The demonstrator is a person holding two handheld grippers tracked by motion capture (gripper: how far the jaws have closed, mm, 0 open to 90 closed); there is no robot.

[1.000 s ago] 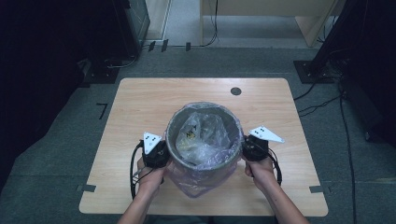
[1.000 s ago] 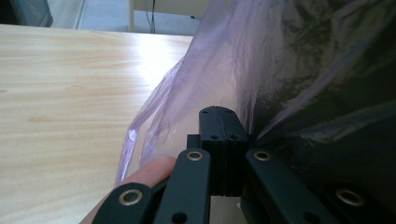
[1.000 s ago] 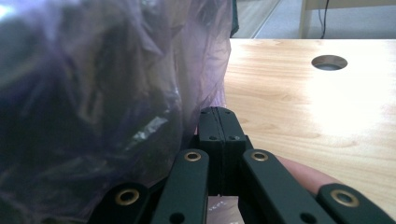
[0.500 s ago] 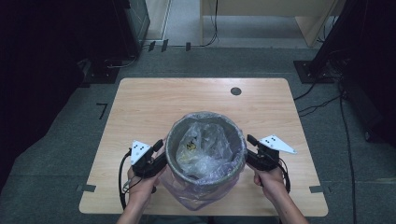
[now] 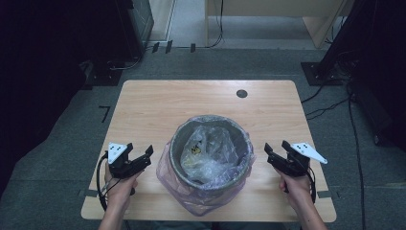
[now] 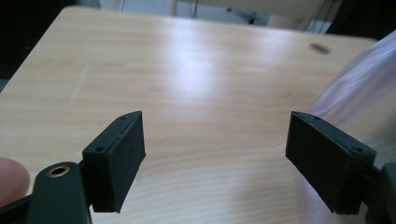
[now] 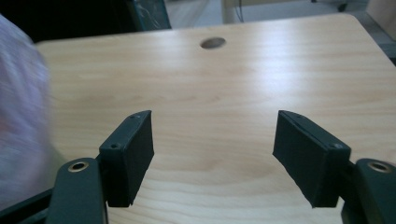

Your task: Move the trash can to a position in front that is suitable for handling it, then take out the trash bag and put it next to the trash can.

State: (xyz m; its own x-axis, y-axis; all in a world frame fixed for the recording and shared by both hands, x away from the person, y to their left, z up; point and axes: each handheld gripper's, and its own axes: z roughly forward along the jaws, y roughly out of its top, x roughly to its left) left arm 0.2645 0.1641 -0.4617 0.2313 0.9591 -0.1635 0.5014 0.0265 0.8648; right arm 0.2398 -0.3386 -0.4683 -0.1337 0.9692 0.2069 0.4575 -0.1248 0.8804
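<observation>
A grey round bin stands near the front middle of the wooden table. A pale pink translucent bag lines it and hangs over its rim; crumpled plastic and a yellow-marked wrapper lie inside. My left gripper is open, a short way left of the bin, touching nothing. In the left gripper view the jaws stand wide apart over bare wood, with the bag blurred at the right. My right gripper is open to the right of the bin. The right gripper view shows bare wood between the jaws and the bag at the left.
A dark round cable hole sits near the table's far edge, and shows too as the hole ahead of the right jaws. Dark cabinets, stands and cables surround the table on a grey carpet. A "7" mark lies left of the table.
Both grippers let go of the bin's sides and drew outward and toward the person. The bin came down and now stands on the table nearer the front edge.
</observation>
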